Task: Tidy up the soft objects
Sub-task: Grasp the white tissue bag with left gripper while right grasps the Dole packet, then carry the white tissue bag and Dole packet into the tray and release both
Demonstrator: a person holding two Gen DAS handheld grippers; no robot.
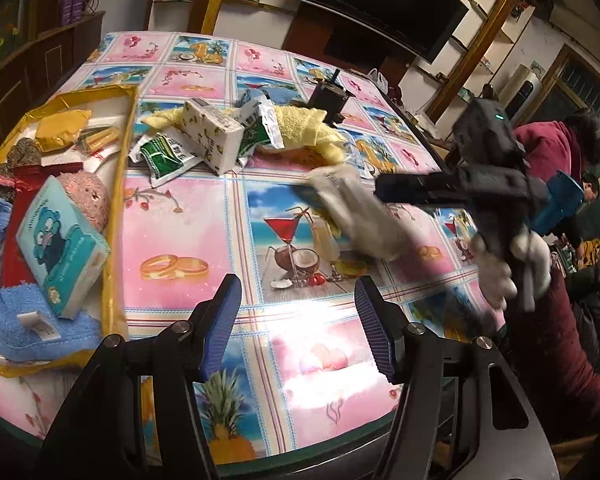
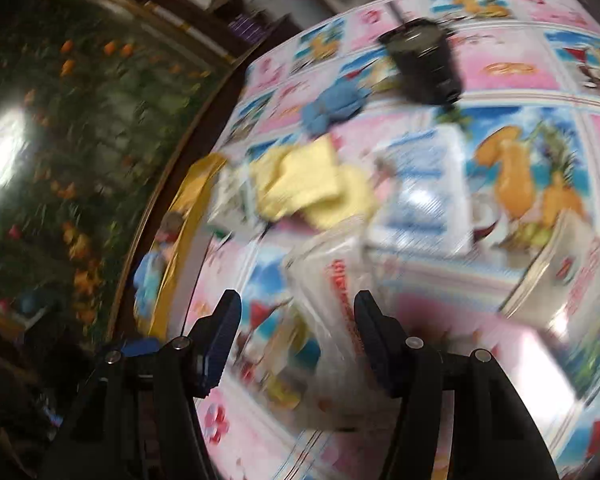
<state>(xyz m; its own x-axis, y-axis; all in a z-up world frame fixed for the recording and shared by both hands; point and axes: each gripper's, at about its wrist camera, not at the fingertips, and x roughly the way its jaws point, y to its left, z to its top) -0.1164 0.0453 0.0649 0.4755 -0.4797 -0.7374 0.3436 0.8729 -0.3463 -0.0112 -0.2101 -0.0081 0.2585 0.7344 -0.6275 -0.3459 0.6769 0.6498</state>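
Left gripper (image 1: 298,326): fingers apart, nothing between, over bare desk (image 1: 180,216). Right gripper (image 2: 296,338): fingers clamped on crinkly plastic packet (image 2: 332,312), far of centre; light, limp, slippery, so pinch mid-body. Gold tray (image 1: 118,200) left, already part-filled. Yellow towel (image 1: 300,126) far: soft, bunch at fold.

Left gripper (image 1: 298,320): angled down, jaws parted, nothing between the blue ribbed pads (image 1: 220,324). Right gripper (image 2: 296,336): held in a white-gloved hand (image 1: 508,268) wrapped round its handle, dark red sleeve behind; it reaches across in front of the left gripper, its fingers pointing leftward. Its jaws stand apart; in its own blurred view a crumpled clear packet lies between them, contact with the pads not discernible.
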